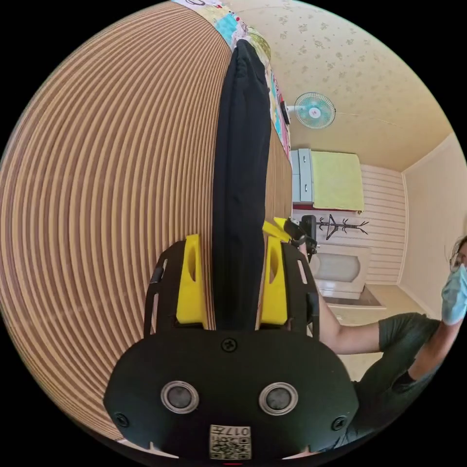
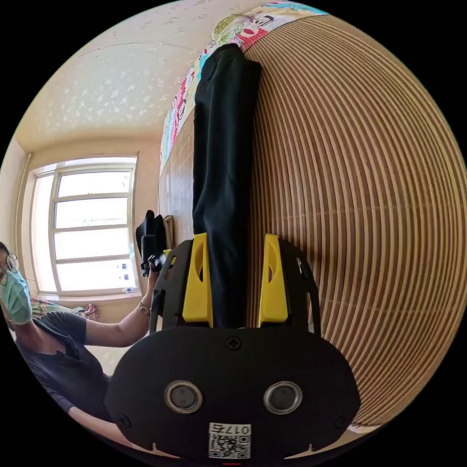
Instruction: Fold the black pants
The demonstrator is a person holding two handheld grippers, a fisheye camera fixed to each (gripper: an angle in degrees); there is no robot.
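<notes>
Bright daylight from an overexposed window (image 2: 87,228); sharp focus, strong fisheye bending at edges.

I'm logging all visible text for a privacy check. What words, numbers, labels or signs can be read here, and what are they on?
No text reads clearly.
Sticker on the left gripper: a code square under a few characters, too small to read.
Sticker on the right gripper: the same.
Printed cloth: cartoon pictures, any lettering blurred.
Fan: red mark on the hub, too small.
</notes>
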